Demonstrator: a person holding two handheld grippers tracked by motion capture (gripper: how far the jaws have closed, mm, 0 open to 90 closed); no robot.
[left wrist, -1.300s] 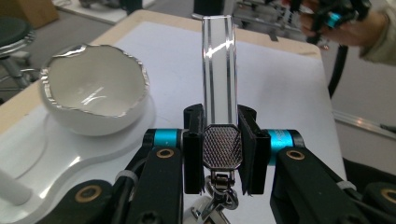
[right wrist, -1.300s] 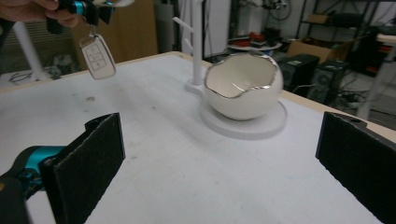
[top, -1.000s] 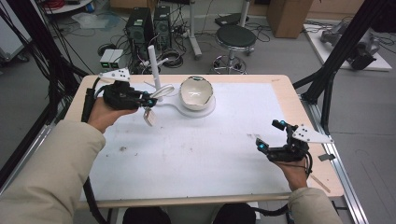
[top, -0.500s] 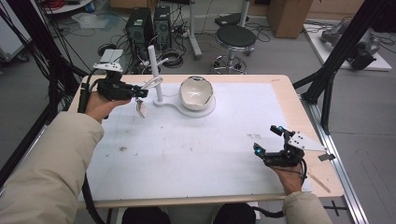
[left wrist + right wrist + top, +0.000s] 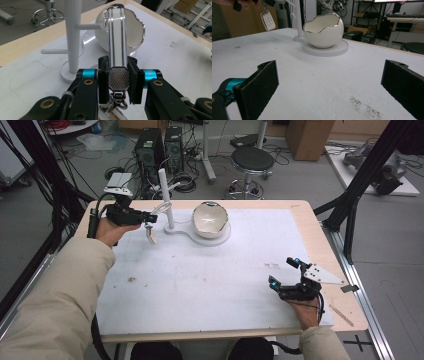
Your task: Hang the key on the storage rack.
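Two grippers work at the white table [image 5: 210,290]. The left gripper [image 5: 148,219] sits at the far left side, just beside the white peg stand [image 5: 165,195]. Its jaws are clamped tight on the metal end of a car key fob [image 5: 117,50]. In the left gripper view the fob stands up between the black pads [image 5: 103,82], edge on, so its buttons are hidden. A small key ring [image 5: 115,102] hangs under the pads, half cut off by the jaws. In the high view the fob is tiny and hard to make out; it dangles below the jaws, close to the stand's base. In the right gripper view the fob shows its white button face at the top left, but the hand above it is cut off by the edge.

The right gripper [image 5: 284,273] rests near the right front of the table, well apart from the fob. Its jaws stand wide apart with nothing between them.

The egg-shaped bowl [image 5: 210,219] with a silver rim sits on the round end of the stand's base, next to the pole
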